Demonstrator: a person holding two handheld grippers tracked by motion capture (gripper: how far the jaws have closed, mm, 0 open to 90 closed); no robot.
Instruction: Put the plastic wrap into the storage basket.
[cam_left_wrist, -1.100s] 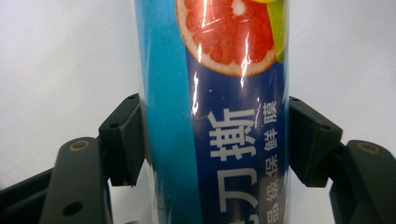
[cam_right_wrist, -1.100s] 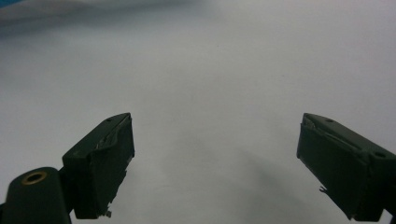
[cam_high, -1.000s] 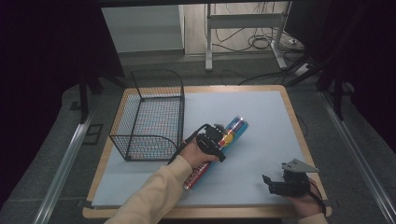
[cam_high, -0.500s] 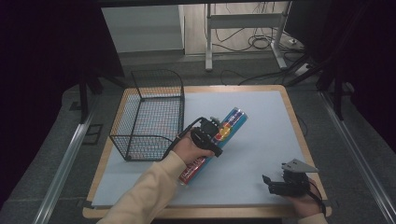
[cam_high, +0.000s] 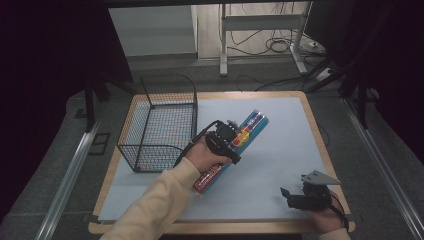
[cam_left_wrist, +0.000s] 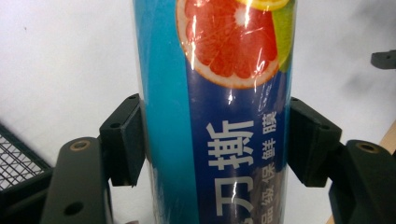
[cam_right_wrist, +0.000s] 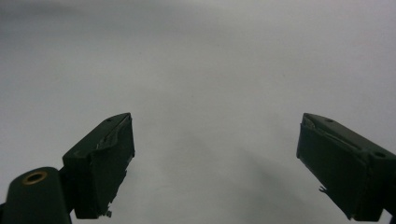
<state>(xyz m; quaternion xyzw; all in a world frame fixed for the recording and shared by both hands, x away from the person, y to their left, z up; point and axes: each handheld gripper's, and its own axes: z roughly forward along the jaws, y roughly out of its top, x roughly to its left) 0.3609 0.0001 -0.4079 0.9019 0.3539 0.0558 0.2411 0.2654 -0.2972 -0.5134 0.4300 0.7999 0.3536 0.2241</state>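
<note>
A long blue box of cling film (cam_high: 253, 122) with a grapefruit picture lies slanted across the middle of the pale blue mat (cam_high: 285, 145). My left gripper (cam_high: 234, 138) is shut on the box about midway along. In the left gripper view both black pads (cam_left_wrist: 122, 140) press the sides of the box (cam_left_wrist: 219, 70). My right gripper (cam_high: 288, 196) sits low at the front right of the mat, apart from the box. Its jaws stand wide open in the right gripper view (cam_right_wrist: 215, 158), with bare mat between them.
A black wire basket (cam_high: 167, 77) stands on the left part of the table, just left of the box. The wooden table edge (cam_high: 320, 125) frames the mat. Metal legs and cables (cam_high: 280, 45) lie on the floor beyond the table.
The left gripper has shifted slightly leftward with the box in it, and the box's far end has swung a little toward the back. The right gripper has stayed in place.
</note>
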